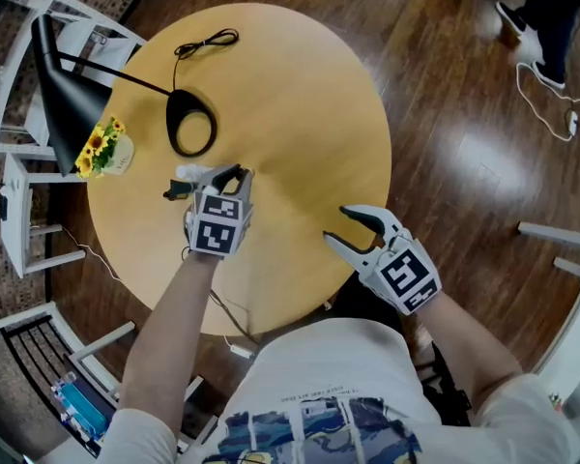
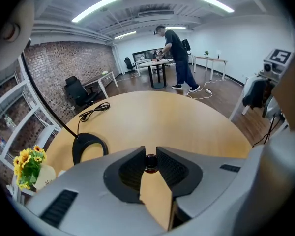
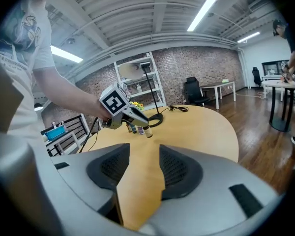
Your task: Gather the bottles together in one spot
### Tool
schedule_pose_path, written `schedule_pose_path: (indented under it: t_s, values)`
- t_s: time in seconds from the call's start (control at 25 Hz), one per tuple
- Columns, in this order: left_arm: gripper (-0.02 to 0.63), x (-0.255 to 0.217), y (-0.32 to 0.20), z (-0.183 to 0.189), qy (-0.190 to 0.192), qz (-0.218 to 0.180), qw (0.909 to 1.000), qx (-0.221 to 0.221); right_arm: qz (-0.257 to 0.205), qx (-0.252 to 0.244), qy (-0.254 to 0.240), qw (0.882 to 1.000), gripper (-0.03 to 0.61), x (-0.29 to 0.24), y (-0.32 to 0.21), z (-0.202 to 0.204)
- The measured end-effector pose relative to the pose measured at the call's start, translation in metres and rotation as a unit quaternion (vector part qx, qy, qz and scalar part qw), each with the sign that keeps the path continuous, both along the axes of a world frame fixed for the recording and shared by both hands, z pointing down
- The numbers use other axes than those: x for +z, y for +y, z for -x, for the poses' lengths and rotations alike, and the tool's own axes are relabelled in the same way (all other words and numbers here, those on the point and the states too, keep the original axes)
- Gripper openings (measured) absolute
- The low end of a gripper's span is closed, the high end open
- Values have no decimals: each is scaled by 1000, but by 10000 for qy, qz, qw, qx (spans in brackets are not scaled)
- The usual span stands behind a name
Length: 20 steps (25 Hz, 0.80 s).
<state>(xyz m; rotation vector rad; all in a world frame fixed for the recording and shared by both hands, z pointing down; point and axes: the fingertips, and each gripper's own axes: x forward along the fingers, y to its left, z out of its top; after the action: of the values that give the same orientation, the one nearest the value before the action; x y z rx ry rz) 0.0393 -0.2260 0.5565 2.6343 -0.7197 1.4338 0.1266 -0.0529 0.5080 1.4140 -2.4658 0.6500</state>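
- A small bottle (image 2: 150,163) with a dark cap sits between the jaws of the left hand-held gripper (image 2: 150,157), which are clamped on it just below the cap.
- From the right gripper view the same bottle (image 3: 148,131) looks brown and hangs upright under the tip of the left hand-held gripper (image 3: 137,119), low over the bench (image 3: 196,127); whether it touches the wood cannot be told.
- Other small bottles (image 3: 132,128) stand just beside it, behind the held one and close together; in the head view they (image 1: 181,189) show at the left of the left hand-held gripper (image 1: 230,174).
- The right hand-held gripper (image 1: 340,228) hovers over the near edge of the bench (image 1: 300,114), well apart from the bottles, its jaws apart with only bare wood between them.
- Beyond the bottles lies the black ring foot of a lamp (image 1: 191,124), with a pot of yellow flowers (image 1: 101,146) at the left edge of the bench and a coiled black cable (image 1: 208,42) at the far side.
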Motion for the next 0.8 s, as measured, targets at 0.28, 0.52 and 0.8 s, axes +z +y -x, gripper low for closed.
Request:
schedule_pose_path:
  t_s: [0.28, 0.52, 0.8]
  values:
    - [72, 9, -24, 14, 32, 252, 9980, -577, 126, -178, -99, 9997, 217, 2, -4, 18]
    - [72, 15, -51, 18, -167, 160, 9925, -1197, 270, -149, -160, 9994, 217, 12, 2, 23]
    - [72, 13, -73, 25, 2, 104, 9759, -2179, 317, 16, -167, 9994, 217, 16, 10, 12]
